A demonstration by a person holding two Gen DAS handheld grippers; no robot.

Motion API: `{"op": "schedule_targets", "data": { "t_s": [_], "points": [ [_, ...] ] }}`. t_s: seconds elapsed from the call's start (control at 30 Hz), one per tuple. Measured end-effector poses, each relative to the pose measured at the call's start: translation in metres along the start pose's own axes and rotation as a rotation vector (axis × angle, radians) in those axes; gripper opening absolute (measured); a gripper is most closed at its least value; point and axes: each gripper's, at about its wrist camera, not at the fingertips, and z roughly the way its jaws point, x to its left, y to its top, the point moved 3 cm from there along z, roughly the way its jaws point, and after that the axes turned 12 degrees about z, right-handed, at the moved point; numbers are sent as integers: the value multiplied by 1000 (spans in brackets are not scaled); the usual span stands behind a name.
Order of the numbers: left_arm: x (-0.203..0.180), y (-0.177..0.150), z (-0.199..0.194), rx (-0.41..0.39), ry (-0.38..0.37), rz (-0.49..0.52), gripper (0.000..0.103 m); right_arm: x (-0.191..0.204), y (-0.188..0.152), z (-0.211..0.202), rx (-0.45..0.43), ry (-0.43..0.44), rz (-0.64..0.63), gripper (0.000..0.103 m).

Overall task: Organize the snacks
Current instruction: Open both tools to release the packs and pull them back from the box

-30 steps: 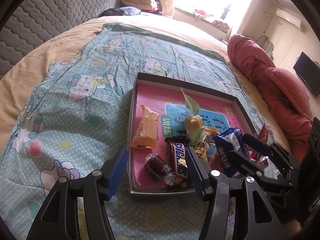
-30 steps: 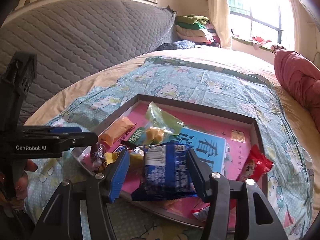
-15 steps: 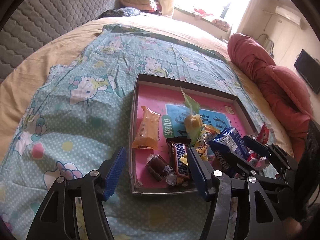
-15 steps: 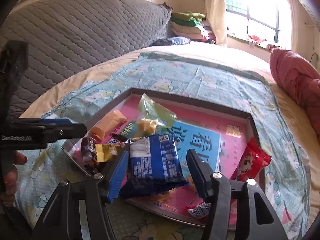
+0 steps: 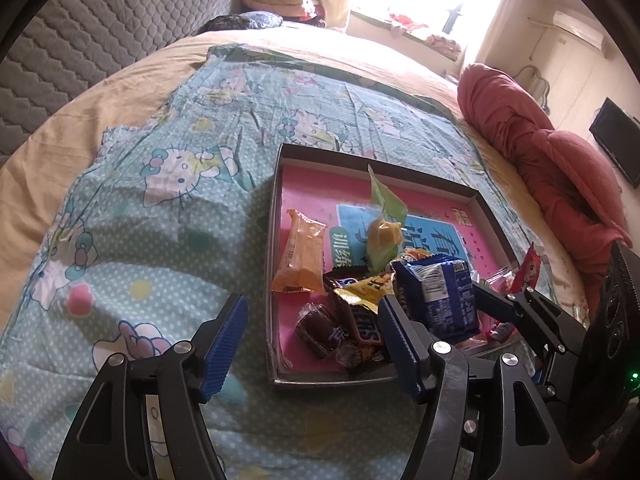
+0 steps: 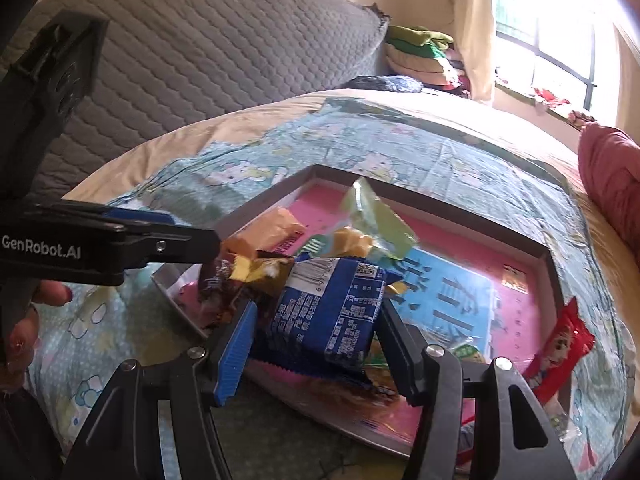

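Observation:
A shallow pink-lined tray (image 5: 280, 168) lies on the bed and holds a pile of snacks: an orange packet (image 5: 300, 256), a green packet (image 5: 384, 220), a Snickers bar (image 5: 362, 320) and a dark wrapped candy (image 5: 318, 330). My right gripper (image 6: 316, 344) is shut on a blue snack packet (image 6: 332, 312) and holds it over the pile; the packet also shows in the left wrist view (image 5: 440, 296). My left gripper (image 5: 312, 344) is open and empty, straddling the tray's near left corner.
A red snack packet (image 6: 560, 348) lies at the tray's right edge. The tray rests on a Hello Kitty sheet (image 5: 168, 168). A red duvet (image 5: 560, 160) lies on the right. A grey quilted headboard (image 6: 224, 60) stands behind.
My right gripper has carried the blue packet leftwards and onto the snack pile, closer to my left gripper. My left gripper has stayed open at the tray's near corner.

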Motion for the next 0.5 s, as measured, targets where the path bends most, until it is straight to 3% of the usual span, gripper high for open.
{"op": "schedule_targets", "data": {
  "t_s": [0.3, 0.5],
  "points": [
    [-5, 0, -7, -10, 10, 14, 74, -5, 2, -15, -24, 1, 32, 60],
    [-10, -6, -17, -12, 32, 45, 76, -16, 2, -28, -40, -45, 76, 61]
  ]
}}
